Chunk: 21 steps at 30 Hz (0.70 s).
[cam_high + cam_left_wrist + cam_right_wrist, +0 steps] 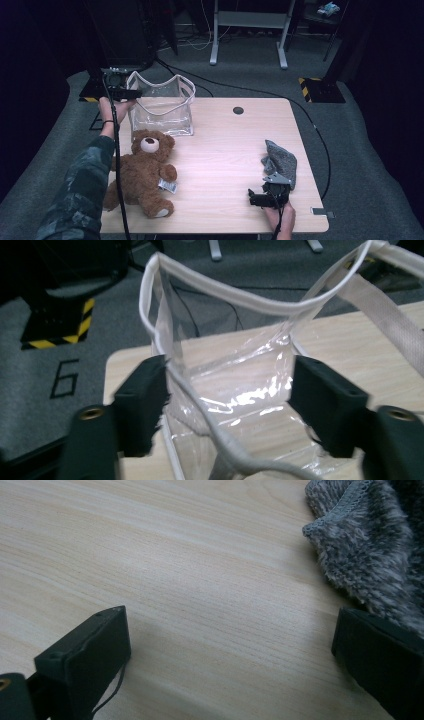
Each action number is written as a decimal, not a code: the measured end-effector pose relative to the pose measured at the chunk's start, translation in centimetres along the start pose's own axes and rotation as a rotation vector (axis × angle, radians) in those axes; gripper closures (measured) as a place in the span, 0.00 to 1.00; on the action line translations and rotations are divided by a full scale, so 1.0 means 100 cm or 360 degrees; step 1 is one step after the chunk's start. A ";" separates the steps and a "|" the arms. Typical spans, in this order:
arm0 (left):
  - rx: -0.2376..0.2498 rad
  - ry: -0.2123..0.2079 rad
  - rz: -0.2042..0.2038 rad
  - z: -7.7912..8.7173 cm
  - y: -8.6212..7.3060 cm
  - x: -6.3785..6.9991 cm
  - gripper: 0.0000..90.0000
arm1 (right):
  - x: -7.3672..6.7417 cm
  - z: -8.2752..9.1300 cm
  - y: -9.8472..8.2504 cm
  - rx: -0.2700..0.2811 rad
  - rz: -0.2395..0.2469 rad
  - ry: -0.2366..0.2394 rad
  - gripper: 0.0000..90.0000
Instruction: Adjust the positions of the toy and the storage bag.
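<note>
- A clear plastic bag (162,107) with white trim stood upright near the far left corner of the bench (225,150), its mouth open upward; nothing could be seen inside it.
- The left hand-held gripper (131,93) was at the bag's left top rim. In the left gripper view its jaws stood part-way apart, with the bag's near wall and white rim cord (200,400) between them; the left jaw was at the rim, the right jaw against the plastic, but whether the pads pressed on it I could not tell.
- A brown teddy bear (142,172) lay on its back just in front of the bag, close to the bench's left edge, a tag at its side.
- The right hand-held gripper (252,197) rested low by the near right edge, jaws wide apart and holding nothing.
- A grey knitted cloth (280,160) lay just beyond it, near the right edge.
- The bench's middle was bare wood, with a round cable hole (238,110) toward the far edge.
- The right gripper view showed the cloth's fuzzy weave and stitched hem (365,545), just beside the right jaw.
</note>
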<state>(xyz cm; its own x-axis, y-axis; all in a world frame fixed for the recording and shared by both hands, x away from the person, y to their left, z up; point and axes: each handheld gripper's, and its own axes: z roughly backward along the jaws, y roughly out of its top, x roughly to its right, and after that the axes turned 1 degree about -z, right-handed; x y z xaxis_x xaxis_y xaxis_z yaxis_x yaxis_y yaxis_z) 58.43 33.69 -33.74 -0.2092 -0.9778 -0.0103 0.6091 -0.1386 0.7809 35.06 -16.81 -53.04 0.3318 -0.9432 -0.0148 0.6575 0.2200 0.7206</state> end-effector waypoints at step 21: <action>-0.0024 -0.0054 -0.0091 -0.028 -0.005 0.019 0.88 | 0.000 0.000 0.000 0.0000 0.0000 0.0000 0.01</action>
<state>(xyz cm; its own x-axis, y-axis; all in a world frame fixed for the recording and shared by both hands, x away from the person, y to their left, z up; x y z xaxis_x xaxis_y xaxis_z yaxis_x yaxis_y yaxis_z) 59.87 31.50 -35.94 -0.2696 -0.9624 -0.0330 0.6068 -0.1964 0.7702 35.05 -16.81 -53.04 0.3320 -0.9432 -0.0148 0.6574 0.2201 0.7207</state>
